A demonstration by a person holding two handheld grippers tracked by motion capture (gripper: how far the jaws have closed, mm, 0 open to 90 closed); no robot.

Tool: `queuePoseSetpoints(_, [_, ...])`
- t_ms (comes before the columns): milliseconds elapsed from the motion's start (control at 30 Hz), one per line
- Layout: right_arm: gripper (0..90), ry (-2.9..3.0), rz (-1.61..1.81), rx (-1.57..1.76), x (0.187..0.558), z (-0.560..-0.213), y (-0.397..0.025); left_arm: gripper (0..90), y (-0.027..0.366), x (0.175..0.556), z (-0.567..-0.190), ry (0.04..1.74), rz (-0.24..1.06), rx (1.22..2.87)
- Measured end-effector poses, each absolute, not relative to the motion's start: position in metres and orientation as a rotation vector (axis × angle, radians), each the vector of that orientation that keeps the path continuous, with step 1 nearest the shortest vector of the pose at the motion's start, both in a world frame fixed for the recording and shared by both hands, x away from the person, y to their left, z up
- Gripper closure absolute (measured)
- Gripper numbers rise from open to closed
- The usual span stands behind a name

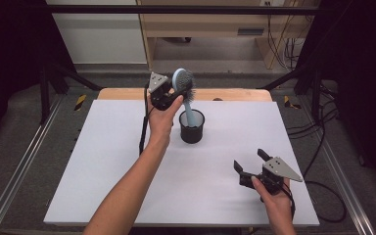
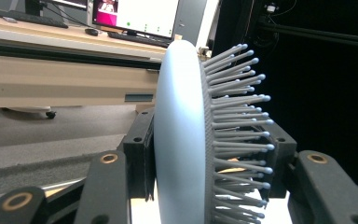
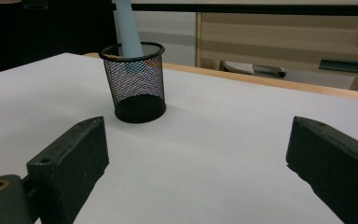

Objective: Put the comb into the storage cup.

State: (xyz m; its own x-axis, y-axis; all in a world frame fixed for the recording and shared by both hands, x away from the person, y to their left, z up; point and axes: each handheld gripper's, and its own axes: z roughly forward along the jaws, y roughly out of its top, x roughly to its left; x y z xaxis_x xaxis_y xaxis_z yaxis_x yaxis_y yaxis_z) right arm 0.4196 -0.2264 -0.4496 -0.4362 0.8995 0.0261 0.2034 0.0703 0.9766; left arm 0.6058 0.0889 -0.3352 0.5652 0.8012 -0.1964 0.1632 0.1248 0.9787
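Observation:
A pale blue hairbrush (image 1: 185, 88) stands upright with its handle down inside a black mesh cup (image 1: 192, 126) near the middle back of the white table. My left gripper (image 1: 172, 92) is shut on the brush head; in the left gripper view the head (image 2: 182, 135) with its grey bristles (image 2: 237, 121) sits clamped between the two black jaws. My right gripper (image 1: 248, 161) rests low at the table's front right, open with nothing between its jaws. In the right gripper view the mesh cup (image 3: 137, 84) stands ahead with the brush handle (image 3: 127, 32) rising from it.
The white table top (image 1: 127, 166) has a wooden strip (image 1: 235, 94) along its back edge. Black frame rails and cables run along both sides. A wooden desk (image 1: 215, 29) stands beyond the table.

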Motion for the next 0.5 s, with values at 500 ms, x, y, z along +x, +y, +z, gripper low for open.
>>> queuePoseSetpoints(500, [5.8,1.726,1.411,1.1,0.4197,-0.45,-0.2253,49.1,0.0832,0.6081,-0.3436,0.893,0.558,1.417])
